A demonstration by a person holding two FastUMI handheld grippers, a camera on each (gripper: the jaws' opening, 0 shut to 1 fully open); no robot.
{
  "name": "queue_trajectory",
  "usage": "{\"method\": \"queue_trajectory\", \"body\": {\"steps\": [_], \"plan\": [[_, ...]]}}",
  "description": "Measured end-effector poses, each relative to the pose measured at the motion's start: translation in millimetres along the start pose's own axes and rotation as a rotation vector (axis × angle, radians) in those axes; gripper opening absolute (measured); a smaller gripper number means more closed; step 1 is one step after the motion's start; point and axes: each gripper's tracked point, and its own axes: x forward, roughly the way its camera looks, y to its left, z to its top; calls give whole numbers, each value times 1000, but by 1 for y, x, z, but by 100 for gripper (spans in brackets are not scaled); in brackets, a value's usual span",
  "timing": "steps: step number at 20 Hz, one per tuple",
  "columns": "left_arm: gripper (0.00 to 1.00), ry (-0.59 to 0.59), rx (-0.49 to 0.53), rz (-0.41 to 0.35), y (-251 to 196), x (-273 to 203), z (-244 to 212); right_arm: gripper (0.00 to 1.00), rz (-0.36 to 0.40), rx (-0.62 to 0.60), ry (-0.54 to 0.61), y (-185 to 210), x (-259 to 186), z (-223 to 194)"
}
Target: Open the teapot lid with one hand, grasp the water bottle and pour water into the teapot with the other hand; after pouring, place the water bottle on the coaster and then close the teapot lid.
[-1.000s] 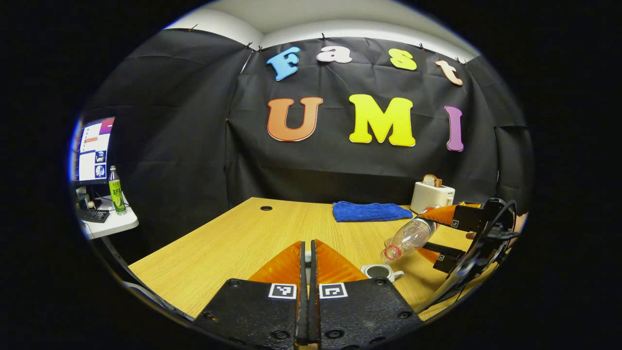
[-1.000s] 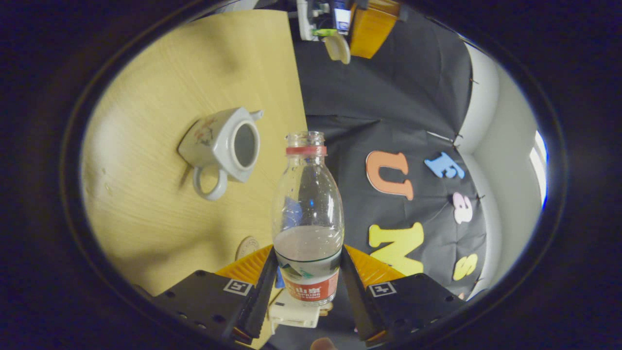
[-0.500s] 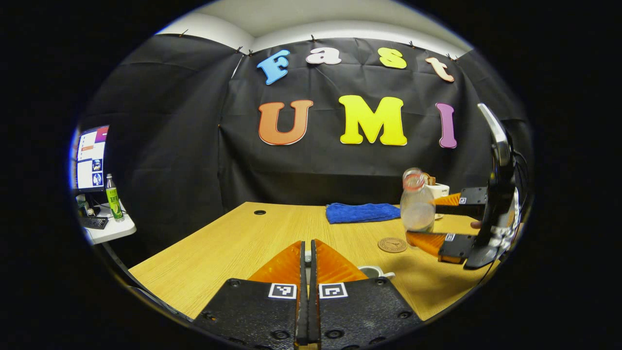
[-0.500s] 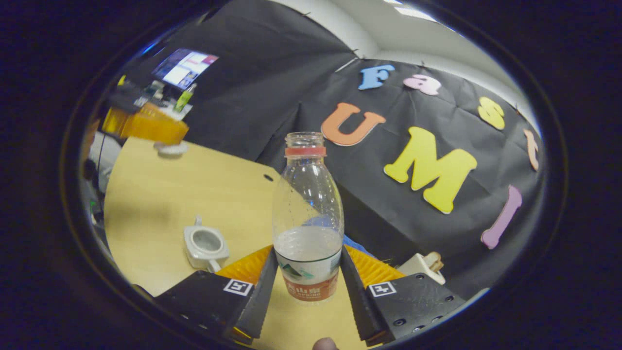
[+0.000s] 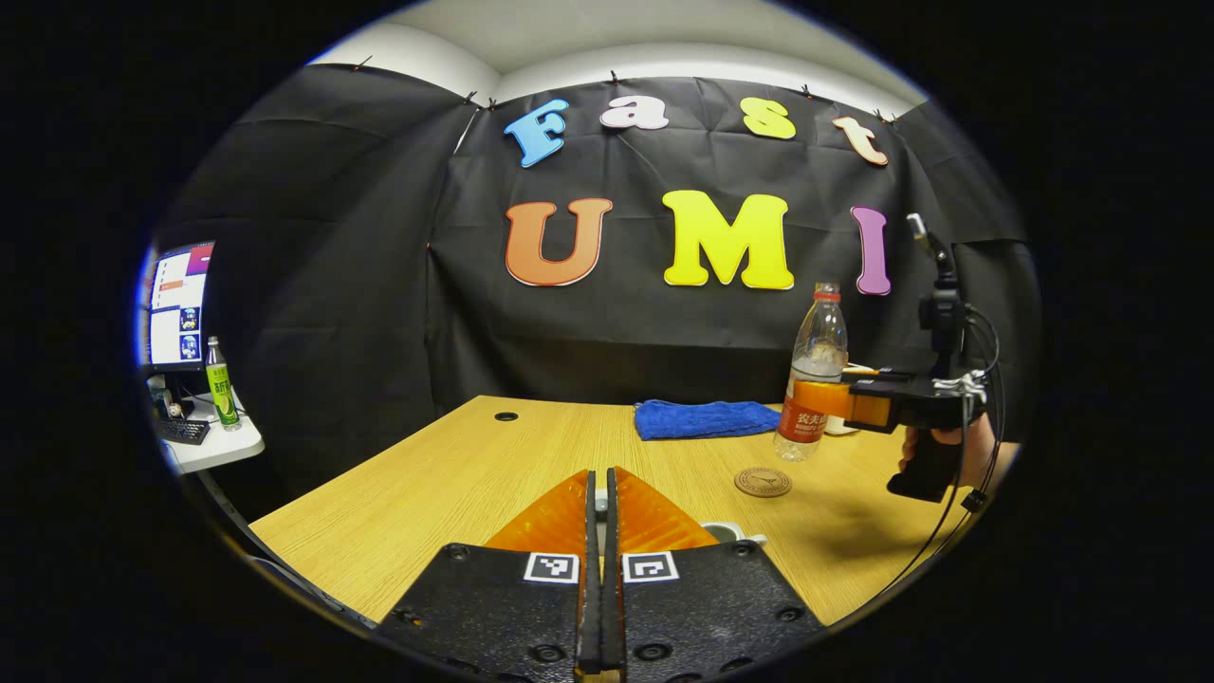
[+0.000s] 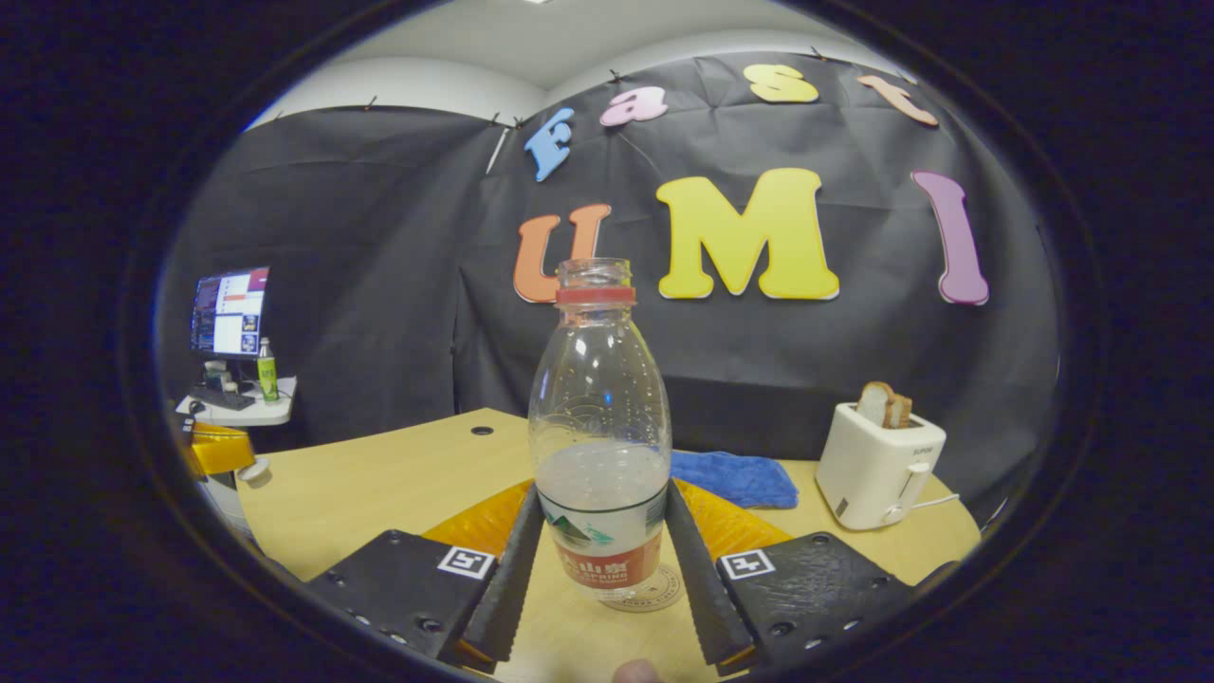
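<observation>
Right gripper view: the right gripper (image 6: 601,560) has both fingers pressed on the upright water bottle (image 6: 599,427), with the coaster (image 6: 652,590) just below between the fingertips. Released off-centre, the bottle could tip. The left gripper (image 5: 597,503) is closed on the teapot lid, barely visible; the teapot (image 5: 726,532) sits just right of its fingers. 1 second ago the bottle was tilted over the teapot.

A blue towel (image 5: 707,418) is lying flat near the back edge of the wooden surface (image 5: 455,474), with a white toaster (image 6: 877,467) sitting off to its right, bread slices (image 6: 884,405) poking up out of the slots. Over on the far left a small white side table (image 5: 213,446) is carrying a lit monitor (image 5: 177,305), a keyboard (image 5: 180,431) and a green drink bottle (image 5: 221,384) standing upright.
</observation>
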Motion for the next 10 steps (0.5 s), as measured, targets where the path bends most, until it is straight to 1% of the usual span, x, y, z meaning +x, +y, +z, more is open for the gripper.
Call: {"method": "queue_trajectory", "body": {"steps": [5, 10], "plan": [[3, 7, 5, 8, 3, 1, -3, 71, -35, 35, 77, -16, 42, -29], [3, 23, -4, 26, 10, 5, -9, 72, -40, 60, 99, -23, 56, -43]]}}
